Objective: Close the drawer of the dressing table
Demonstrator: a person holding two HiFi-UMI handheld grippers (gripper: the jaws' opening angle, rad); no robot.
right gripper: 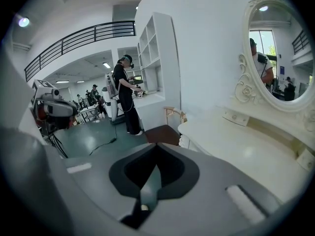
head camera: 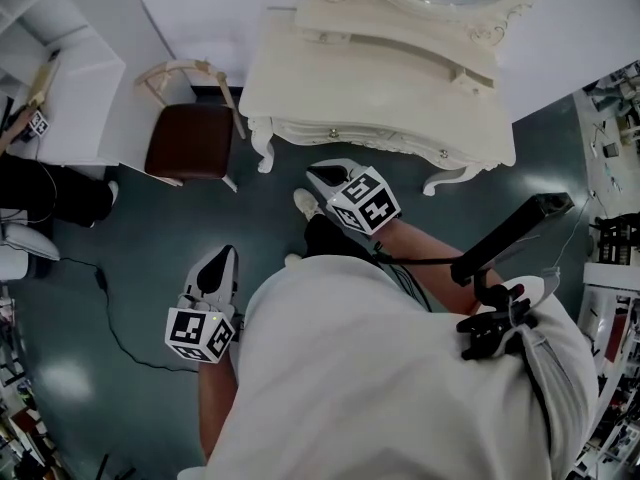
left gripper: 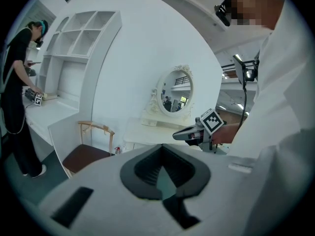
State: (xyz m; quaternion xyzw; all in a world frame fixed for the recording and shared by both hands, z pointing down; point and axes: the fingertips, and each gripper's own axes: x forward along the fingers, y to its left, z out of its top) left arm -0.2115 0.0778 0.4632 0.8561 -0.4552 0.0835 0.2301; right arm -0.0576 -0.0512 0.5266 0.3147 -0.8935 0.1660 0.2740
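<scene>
In front of the dressing table (head camera: 380, 88), the right hand-held gripper (head camera: 318, 175) hung just short of the table's front edge. Its jaws were pressed fully together, with nothing between them, and they touched nothing. The left hand-held gripper (head camera: 222, 256) was held closer to the person's body, over the floor (head camera: 130, 258) and well apart from the table. Its jaws were likewise drawn together and empty.

The drawer (head camera: 390, 140) sat under the cream table top, its curved front carrying two small knobs. It appeared to be pushed in flush with the frame, though the steep downward view made that hard to confirm. The table top was smooth and pale, and an oval mirror (right gripper: 278, 58) in a carved frame stood at its back.

A chair (head camera: 190, 138) with a brown seat and a light wooden frame stood just beside the table's left corner. The floor was a dark, glossy teal, and a black cable (head camera: 110, 308) trailed across it. Along the wall to the left ran a white bench (head camera: 70, 98) with open shelves (left gripper: 83, 38) above it, and a person in black (left gripper: 15, 82) stood at that bench. A railed gallery (right gripper: 78, 36) ran high across the far side of the room.
</scene>
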